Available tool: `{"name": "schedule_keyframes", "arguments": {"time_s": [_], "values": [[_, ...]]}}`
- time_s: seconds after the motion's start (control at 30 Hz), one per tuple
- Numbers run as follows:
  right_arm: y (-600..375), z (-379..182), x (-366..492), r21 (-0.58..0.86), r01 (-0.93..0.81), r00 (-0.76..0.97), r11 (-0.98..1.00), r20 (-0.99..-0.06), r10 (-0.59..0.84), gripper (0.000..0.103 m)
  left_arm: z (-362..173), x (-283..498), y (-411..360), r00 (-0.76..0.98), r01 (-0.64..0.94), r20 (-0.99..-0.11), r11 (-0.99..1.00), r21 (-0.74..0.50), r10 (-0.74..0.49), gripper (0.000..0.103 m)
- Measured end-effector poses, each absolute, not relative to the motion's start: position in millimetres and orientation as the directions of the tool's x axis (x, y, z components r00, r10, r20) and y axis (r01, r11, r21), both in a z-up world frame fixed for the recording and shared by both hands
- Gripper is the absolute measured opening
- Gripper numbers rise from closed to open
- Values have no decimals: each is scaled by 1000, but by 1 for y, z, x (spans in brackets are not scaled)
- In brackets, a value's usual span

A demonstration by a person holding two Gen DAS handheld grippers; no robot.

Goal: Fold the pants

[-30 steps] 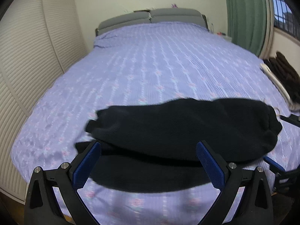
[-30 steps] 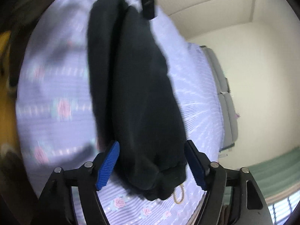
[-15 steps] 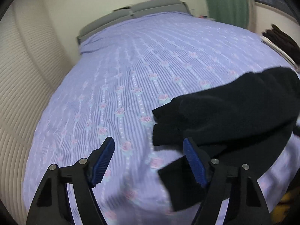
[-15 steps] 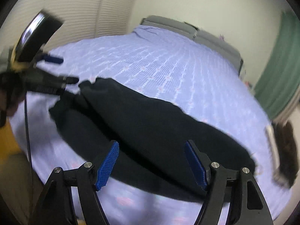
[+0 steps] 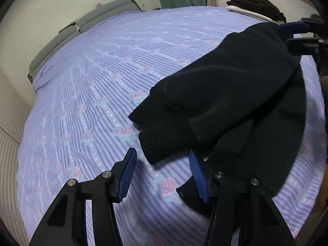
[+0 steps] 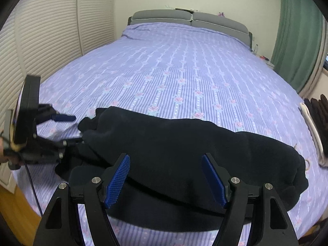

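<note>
Black knit pants (image 6: 184,143) lie folded lengthwise across the near edge of the bed (image 6: 184,71). Their cuffs (image 5: 162,143) sit just ahead of my left gripper (image 5: 164,164). Its jaws are closing, and the cuff tip lies between the blue pads (image 5: 129,172) without being pressed. The right wrist view shows this gripper (image 6: 73,129) at the pants' left end. My right gripper (image 6: 166,174) stands open over the middle of the pants, with nothing gripped. In the left wrist view it (image 5: 289,34) shows at the far end of the pants (image 5: 235,86).
A stack of folded dark clothes (image 6: 315,119) on something white lies at the bed's right edge. A small ring (image 6: 306,164) lies beside the waist end. Louvred wardrobe doors (image 6: 51,30) stand on the left, a green curtain (image 6: 297,41) on the right, and a grey headboard (image 6: 190,20) behind.
My left gripper has swung over to the cuff end, dipped toward it, and its jaws have narrowed. My right gripper has rolled level and now looks across the pants.
</note>
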State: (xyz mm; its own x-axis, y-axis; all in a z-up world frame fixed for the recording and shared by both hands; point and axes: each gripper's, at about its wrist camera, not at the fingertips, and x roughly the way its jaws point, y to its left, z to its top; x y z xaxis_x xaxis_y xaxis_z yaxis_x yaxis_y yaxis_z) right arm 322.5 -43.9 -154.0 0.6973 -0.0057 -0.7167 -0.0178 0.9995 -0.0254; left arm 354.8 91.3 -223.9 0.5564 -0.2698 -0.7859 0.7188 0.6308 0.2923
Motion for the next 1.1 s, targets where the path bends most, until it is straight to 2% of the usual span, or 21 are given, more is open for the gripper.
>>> {"name": "schedule_keyframes", "arguments": {"time_s": [0.17, 0.23, 0.27, 0.33, 0.4, 0.6, 0.83, 1.1], "values": [[-43, -154, 320, -21, -10, 696, 1000, -718, -8, 72, -225, 365, 88, 563, 728, -771, 619, 293, -297, 52], [-40, -155, 319, -17, -15, 694, 1000, -720, -2, 72, -227, 367, 85, 543, 752, -779, 595, 285, -313, 37], [-39, -155, 319, -15, -19, 694, 1000, -720, 2, 72, -228, 369, 84, 530, 760, -787, 589, 275, -317, 35], [-36, -155, 318, -13, -26, 696, 1000, -718, 8, 72, -231, 374, 83, 516, 766, -794, 589, 259, -321, 19], [-34, -154, 317, -13, -31, 697, 999, -717, 12, 72, -229, 375, 84, 511, 765, -791, 597, 241, -336, 14], [-37, -150, 312, -9, -29, 703, 1000, -711, 14, 72, -189, 359, 95, 541, 738, -760, 638, 222, -361, 11], [-57, -132, 293, -1, -9, 727, 1000, -687, 6, 72, -153, 315, 95, 564, 710, -772, 650, 272, -293, 11], [-77, -124, 270, 4, -2, 738, 1000, -675, 4, 72, -174, 266, 104, 543, 664, -802, 713, 226, -251, 11]]}}
